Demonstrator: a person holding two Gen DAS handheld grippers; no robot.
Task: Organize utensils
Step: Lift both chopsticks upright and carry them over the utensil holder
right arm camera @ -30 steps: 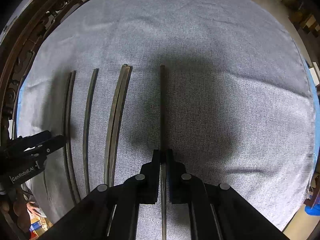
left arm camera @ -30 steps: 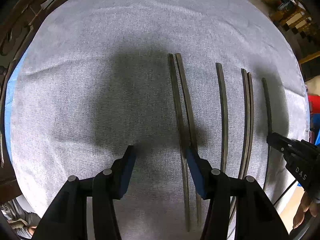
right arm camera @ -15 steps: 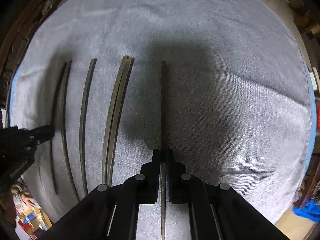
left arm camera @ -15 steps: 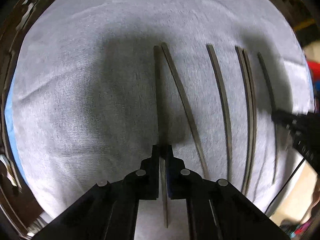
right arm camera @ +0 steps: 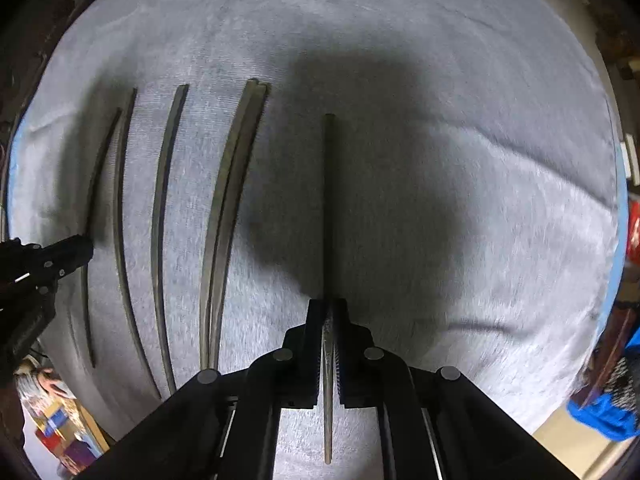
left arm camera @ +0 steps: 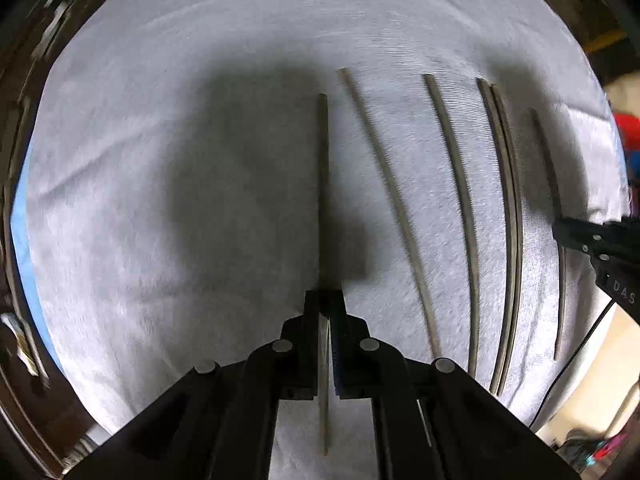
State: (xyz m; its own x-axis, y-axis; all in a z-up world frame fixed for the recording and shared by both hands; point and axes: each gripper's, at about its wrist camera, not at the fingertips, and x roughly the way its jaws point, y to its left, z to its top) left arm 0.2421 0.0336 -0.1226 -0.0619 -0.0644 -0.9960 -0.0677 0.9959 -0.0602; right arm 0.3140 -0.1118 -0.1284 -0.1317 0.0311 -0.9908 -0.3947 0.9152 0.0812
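Left wrist view is looking straight down onto a grey cloth (left arm camera: 160, 200), where the left gripper (left arm camera: 324, 300) is pinching one dark chopstick (left arm camera: 323, 184) between its pressed-together jaws — the stick is running from the near edge, through the pads, and pointing away toward the far side. Its jaws have just been closing, and the stick is sitting between them. To the right of it a lone chopstick (left arm camera: 392, 208) is lying slanted on the cloth, then another single stick (left arm camera: 456, 208), then a touching pair (left arm camera: 512, 232). Furthest right, the right gripper (left arm camera: 560, 228) is reaching in from the edge, clamped on a thin stick (left arm camera: 546, 160).

Right wrist view is showing the right gripper (right arm camera: 329, 304) squeezing its own chopstick (right arm camera: 328, 200), jaws drawn tight on it, the stick lined up straight ahead. To its left are lying the touching pair (right arm camera: 228, 216), a single stick (right arm camera: 164, 208) and another single stick (right arm camera: 120, 216) — and at the far left the left gripper (right arm camera: 84, 246) is holding its stick (right arm camera: 98, 176) near the cloth's edge. Both views are slightly blurred. Dark carved wood (right arm camera: 48, 20) is framing the cloth at the far left.
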